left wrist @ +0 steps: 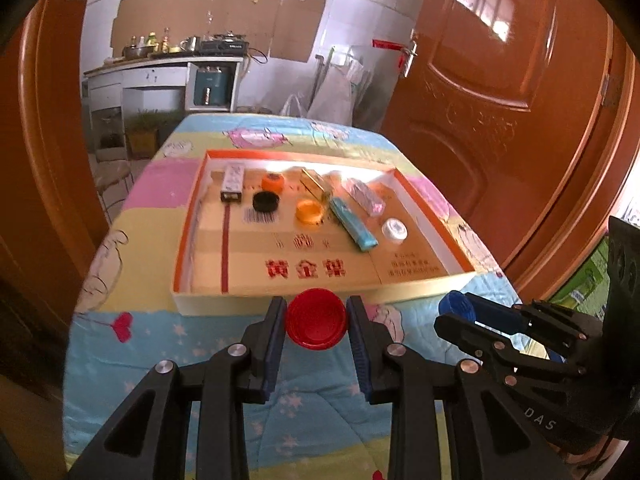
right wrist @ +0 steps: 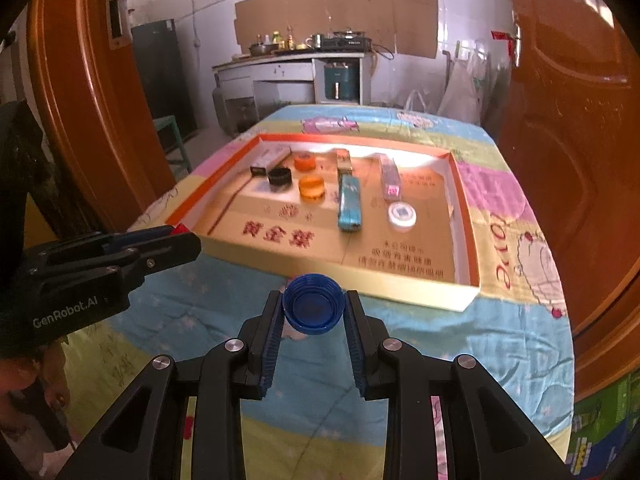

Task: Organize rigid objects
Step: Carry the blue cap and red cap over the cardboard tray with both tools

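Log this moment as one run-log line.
left gripper: shut on red cap | right gripper: shut on blue cap | both caps: short of tray | tray: holds sorted items

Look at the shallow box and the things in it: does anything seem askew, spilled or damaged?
Nothing is spilled or broken. In the box, the teal packet and the pink packet lie slightly off line with each other. The left gripper holds a red cap; the right gripper holds a blue cap, both outside the box.
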`<state>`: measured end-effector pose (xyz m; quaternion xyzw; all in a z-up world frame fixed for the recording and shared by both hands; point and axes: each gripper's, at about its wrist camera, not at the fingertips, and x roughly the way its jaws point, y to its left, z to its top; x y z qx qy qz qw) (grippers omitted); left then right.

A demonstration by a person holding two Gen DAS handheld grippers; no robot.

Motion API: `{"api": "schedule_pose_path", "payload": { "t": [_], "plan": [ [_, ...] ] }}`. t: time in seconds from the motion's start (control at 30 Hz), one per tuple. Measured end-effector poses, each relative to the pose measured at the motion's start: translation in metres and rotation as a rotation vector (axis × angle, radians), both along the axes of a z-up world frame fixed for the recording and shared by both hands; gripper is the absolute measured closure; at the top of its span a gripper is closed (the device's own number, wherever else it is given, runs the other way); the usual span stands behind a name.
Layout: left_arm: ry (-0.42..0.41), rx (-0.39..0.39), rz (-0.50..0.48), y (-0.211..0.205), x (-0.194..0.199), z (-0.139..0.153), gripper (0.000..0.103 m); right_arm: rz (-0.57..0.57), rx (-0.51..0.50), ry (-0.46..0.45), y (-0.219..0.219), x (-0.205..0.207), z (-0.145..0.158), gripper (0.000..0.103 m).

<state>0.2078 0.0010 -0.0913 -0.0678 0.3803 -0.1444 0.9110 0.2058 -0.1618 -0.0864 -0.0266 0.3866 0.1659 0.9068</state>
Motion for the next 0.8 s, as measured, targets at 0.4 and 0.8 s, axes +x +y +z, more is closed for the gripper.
{"api": "schedule_pose_path", "payload": {
  "t": [0.4,0.8],
  "plan": [
    [-0.028,0.002,0.051,0.013,0.013,0.017,0.072,0.039,0.001,-0.038,0.017,0.015,0.016,0.072],
    [-0.034,-0.014,0.081,0.022,0.036,0.019,0.072,0.049,0.004,-0.049,0.025,0.042,0.019,0.072]
  ]
}}
